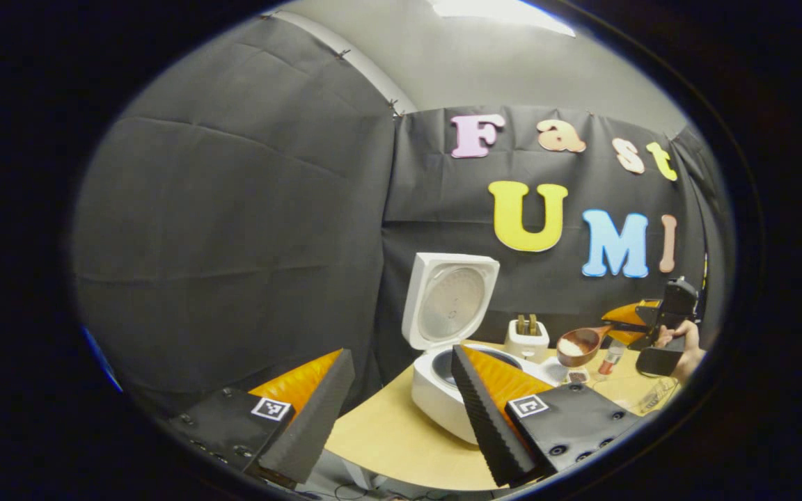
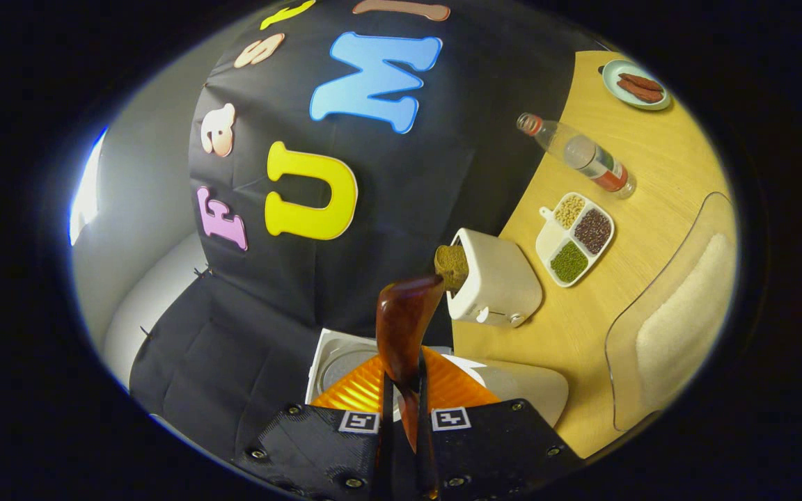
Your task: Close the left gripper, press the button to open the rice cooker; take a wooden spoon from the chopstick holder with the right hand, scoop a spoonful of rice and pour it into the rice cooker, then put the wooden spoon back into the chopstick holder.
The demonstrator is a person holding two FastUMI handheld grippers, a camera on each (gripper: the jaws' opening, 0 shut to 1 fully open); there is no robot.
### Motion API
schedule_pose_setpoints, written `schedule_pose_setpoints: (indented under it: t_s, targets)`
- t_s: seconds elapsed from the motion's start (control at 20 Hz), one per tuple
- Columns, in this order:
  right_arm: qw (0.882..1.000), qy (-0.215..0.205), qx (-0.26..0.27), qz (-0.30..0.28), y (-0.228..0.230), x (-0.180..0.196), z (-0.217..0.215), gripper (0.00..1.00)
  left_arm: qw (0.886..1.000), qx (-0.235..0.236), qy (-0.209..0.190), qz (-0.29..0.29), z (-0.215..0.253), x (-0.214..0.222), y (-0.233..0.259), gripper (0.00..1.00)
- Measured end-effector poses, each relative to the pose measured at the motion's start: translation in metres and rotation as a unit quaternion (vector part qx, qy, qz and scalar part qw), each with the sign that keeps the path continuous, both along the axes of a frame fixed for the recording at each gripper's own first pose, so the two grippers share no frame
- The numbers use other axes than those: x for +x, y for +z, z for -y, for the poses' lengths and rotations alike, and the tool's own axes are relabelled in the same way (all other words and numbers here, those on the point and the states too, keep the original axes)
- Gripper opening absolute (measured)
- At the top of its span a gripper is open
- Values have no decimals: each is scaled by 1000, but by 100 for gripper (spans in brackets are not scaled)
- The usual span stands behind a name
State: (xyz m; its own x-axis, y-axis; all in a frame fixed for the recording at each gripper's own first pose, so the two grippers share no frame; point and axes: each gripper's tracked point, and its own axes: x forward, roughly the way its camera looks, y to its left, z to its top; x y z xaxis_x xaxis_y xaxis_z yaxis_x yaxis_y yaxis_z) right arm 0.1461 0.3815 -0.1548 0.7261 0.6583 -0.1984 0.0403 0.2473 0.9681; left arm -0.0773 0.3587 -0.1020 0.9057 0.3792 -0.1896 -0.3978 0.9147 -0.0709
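Left gripper view: left gripper (image 1: 401, 410), jaws spread apart, nothing between them, above the wooden table (image 1: 387, 438). Rice cooker (image 1: 443, 390) on the table, lid (image 1: 450, 300) raised upright. Chopstick holder (image 1: 526, 337) just behind the cooker. Right gripper (image 1: 641, 327), held by a hand (image 1: 683, 344), carries the wooden spoon (image 1: 578, 346), its bowl filled with rice, beside the holder.

Right gripper view: right gripper (image 2: 404, 410) clamped on the spoon's handle. Divided dish of beans (image 2: 575, 239) and a bottle (image 2: 578, 153) beyond the holder.

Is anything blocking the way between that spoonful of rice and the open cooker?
Nothing visible does. The wooden spoon, loaded with rice, hangs in the right gripper beside the chopstick holder; the rice cooker stands with its lid raised.
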Motion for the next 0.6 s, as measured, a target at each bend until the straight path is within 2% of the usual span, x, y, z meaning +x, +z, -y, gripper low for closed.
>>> schedule_pose_setpoints:
  t_s: [0.4, 0.6]
  targets:
    - [996, 64, -52, 40, -4, 9, -99, 12, 998, -2, 54, -21, -46, -42, -20, 97]
    - [989, 84, -100, 68, -12, 16, -140, 12, 996, -8, 77, -33, -63, -57, -36, 97]
